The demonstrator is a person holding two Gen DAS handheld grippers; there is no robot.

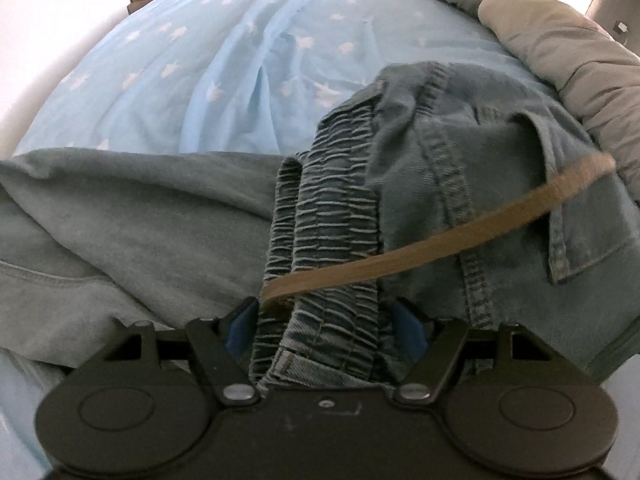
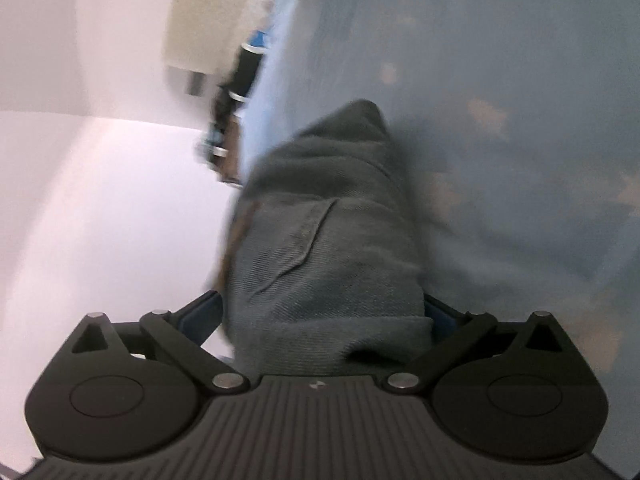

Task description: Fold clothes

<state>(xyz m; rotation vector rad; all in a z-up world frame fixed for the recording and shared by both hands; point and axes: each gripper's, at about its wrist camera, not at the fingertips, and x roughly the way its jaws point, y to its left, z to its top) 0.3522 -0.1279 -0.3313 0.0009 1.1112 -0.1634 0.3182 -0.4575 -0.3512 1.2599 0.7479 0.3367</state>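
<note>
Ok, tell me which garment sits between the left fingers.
The denim jeans: their ruched elastic waistband runs between the fingers, unlike the plain green sweatshirt alongside.

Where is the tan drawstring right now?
In the left wrist view, the tan drawstring runs diagonally across the denim garment, from its elastic waistband just ahead of the left gripper up toward the right, near the grey padded garment.
</note>
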